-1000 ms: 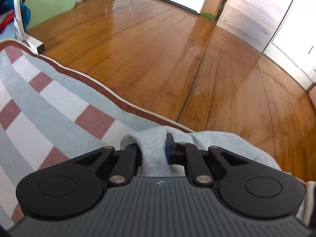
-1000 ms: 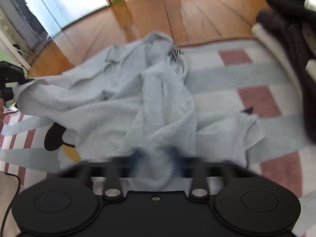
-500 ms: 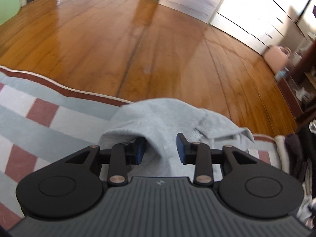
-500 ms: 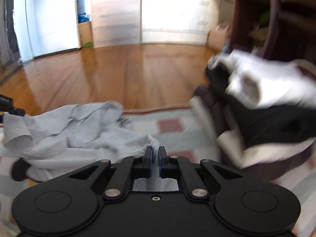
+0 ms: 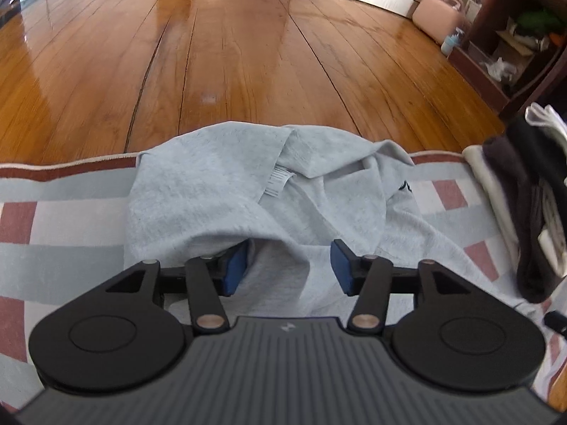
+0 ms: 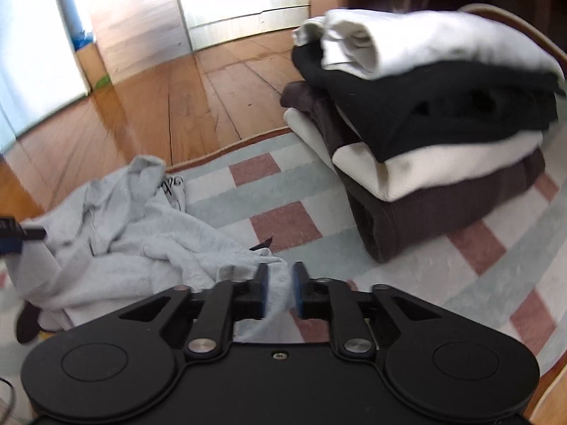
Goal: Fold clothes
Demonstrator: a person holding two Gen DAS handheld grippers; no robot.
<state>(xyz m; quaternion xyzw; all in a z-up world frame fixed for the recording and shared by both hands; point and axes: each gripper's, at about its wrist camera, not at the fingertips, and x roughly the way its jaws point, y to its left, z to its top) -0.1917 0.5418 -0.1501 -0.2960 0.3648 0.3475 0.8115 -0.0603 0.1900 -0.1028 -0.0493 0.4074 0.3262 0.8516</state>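
Observation:
A crumpled light grey sweatshirt (image 5: 219,191) lies on the striped rug (image 5: 63,219) near its far edge, its white neck label showing. My left gripper (image 5: 288,271) hovers low over it, open wide, with a loose ridge of cloth between the blue pads and a fold draped over the left finger. In the right wrist view the sweatshirt (image 6: 117,244) spreads to the left. My right gripper (image 6: 280,290) is at its near right corner, pads a little apart, grey cloth lying in the gap. The left gripper's fingertip (image 6: 14,239) shows at the left edge.
A stack of folded clothes (image 6: 443,124) in white, black, cream and brown stands on the rug (image 6: 283,184) to the right, also visible as a pile (image 5: 524,212). Beyond the rug lies wooden floor (image 5: 248,53), with a dark shelf unit (image 5: 514,35) at far right.
My left gripper opened from shut on the sweatshirt to wide open. My right gripper parted its pads after being shut on the cloth. Both views swung to the right.

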